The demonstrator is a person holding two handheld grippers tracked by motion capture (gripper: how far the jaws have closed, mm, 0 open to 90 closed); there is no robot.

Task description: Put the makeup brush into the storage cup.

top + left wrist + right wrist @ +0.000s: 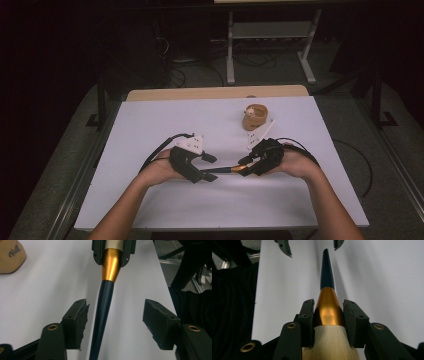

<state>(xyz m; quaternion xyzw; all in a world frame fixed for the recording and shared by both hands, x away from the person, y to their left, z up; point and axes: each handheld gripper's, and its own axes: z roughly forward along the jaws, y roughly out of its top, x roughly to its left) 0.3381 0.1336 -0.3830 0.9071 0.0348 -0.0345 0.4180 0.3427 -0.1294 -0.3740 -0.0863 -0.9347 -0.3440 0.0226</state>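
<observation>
Above the white table (150, 200), the right gripper (328, 322) clamps a brush (227, 169) at its gold ferrule and pale bristles, handle level and pointing left. Its dark handle lies between the left gripper's (115, 315) parted jaws, neither pad pressing. A tan object (255, 117) sits well behind.

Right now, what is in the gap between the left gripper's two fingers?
The brush's dark handle, seen in the left gripper view. It runs up between the fingers, close to one and apart from the other, with white table beneath.
</observation>
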